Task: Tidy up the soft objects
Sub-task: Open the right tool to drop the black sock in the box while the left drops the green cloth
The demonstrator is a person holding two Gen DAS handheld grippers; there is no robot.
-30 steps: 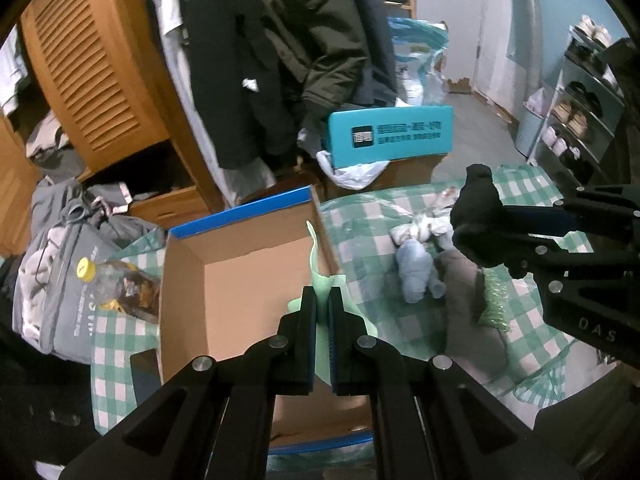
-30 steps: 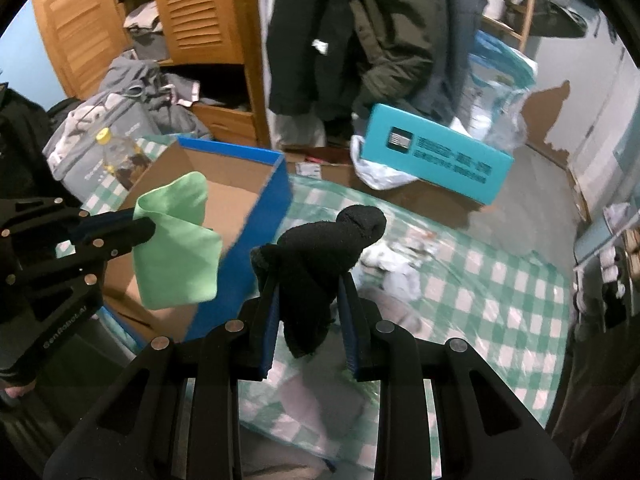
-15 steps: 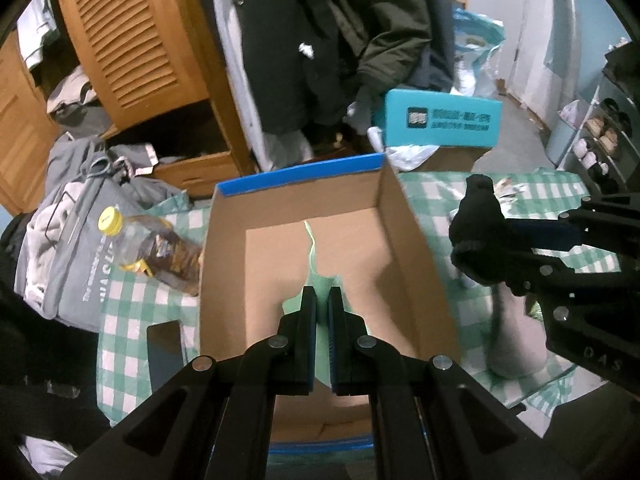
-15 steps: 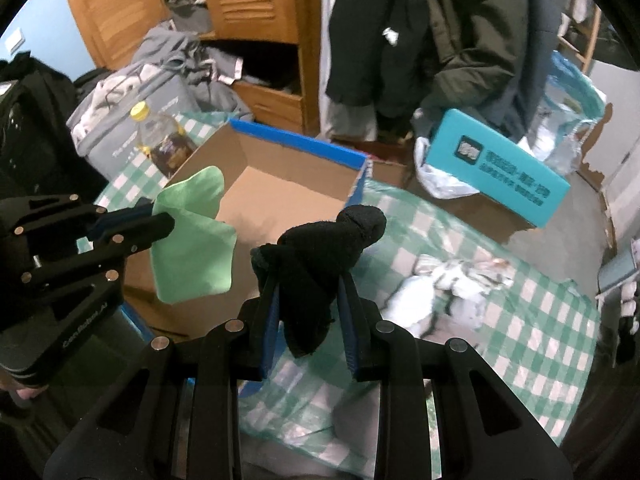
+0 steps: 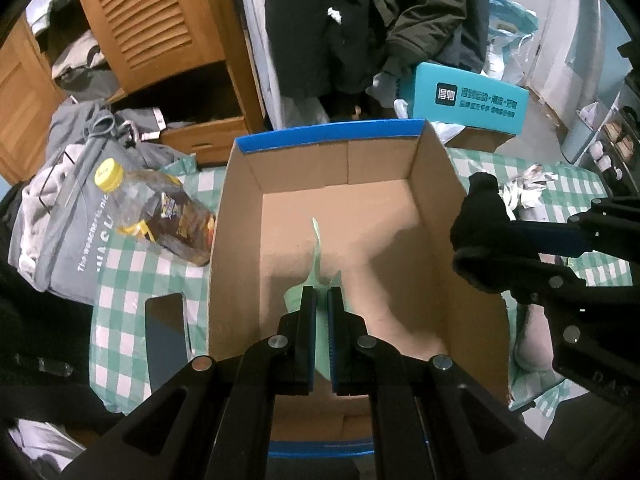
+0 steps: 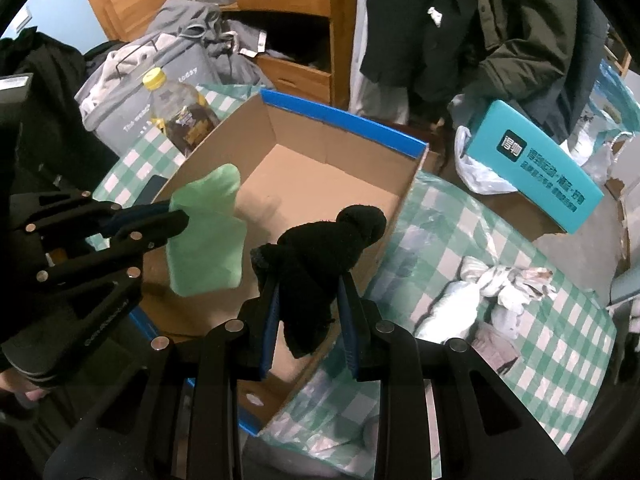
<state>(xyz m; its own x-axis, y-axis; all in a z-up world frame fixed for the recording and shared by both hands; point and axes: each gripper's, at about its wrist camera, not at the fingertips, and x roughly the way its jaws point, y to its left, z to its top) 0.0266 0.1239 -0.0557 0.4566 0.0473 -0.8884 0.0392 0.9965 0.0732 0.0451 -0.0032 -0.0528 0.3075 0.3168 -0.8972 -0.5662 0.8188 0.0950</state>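
Looking along my right tongs, I see them clamping a black sock. Only that view shows the broad face of the green cloth; the left tongs, pinched tight, show it edge-on above the box. I cannot make out the pale bundles on the checked cloth.

Left gripper points steeply down, jaws pressed tight on a thin green cloth. Right gripper angles down beside it, jaws slightly apart, clamping a bunched black sock.
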